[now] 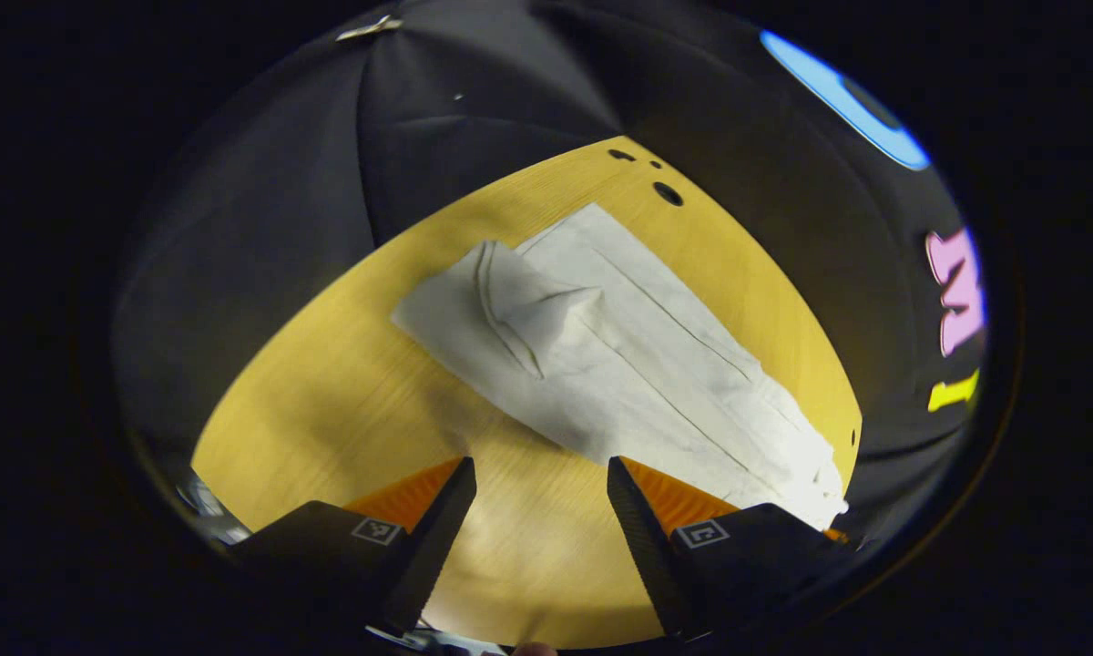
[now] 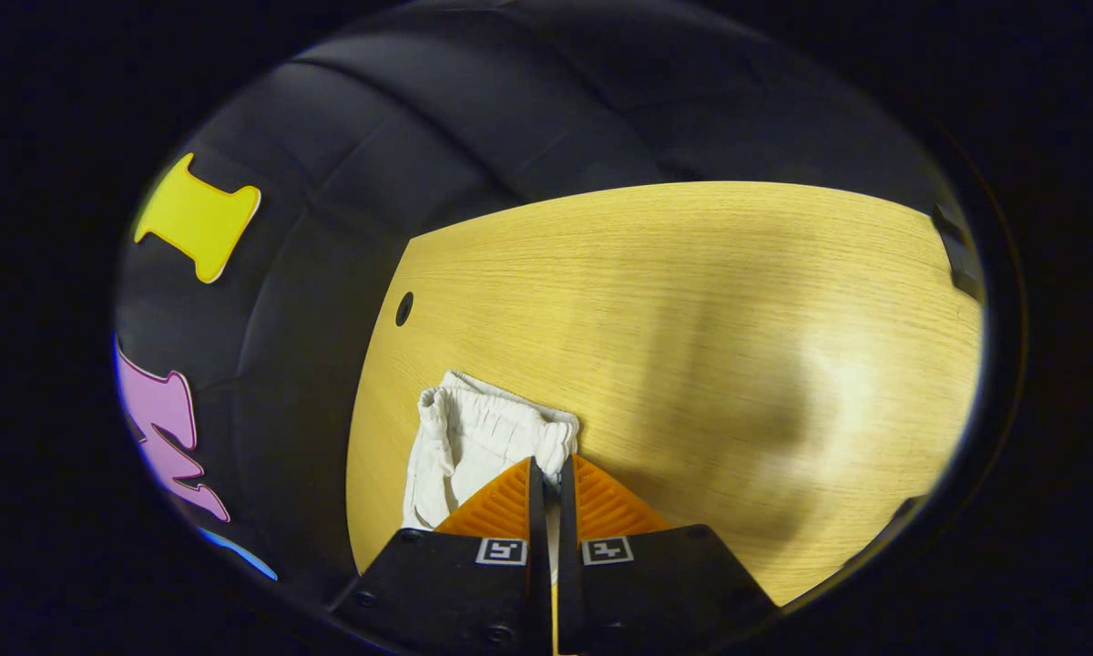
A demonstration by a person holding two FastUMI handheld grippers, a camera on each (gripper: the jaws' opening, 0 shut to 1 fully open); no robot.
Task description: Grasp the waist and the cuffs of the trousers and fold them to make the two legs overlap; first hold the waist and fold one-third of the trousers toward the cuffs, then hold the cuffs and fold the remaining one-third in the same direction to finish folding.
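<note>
In the left gripper view I am holding my left hand-held gripper point(image 1: 540, 474) with its fingers spread wide and gripping nothing, hovering over bare table point(image 1: 328, 401). The white trousers point(image 1: 601, 355) are lying beyond it, stretched diagonally across the wood, the far end flat and squared, a raised ridge of cloth bunching near the left edge, and a puckered end trailing toward the lower right. The fabric is looking thin, soft and creased, with long seam lines running its length. My worry here is that ridge: if I am pinching at it instead of a clean edge, I am likely to be lifting one layer only and the legs will be sliding out of line.

In the right gripper view my right hand-held gripper point(image 2: 545, 474) is sitting with fingers drawn together at the gathered, elastic-looking waist point(image 2: 483, 428); whether cloth is truly pinched between them I cannot tell. The table is smooth, pale grained wood, so a weak grip could be letting the waistband slip away as I pull.
</note>
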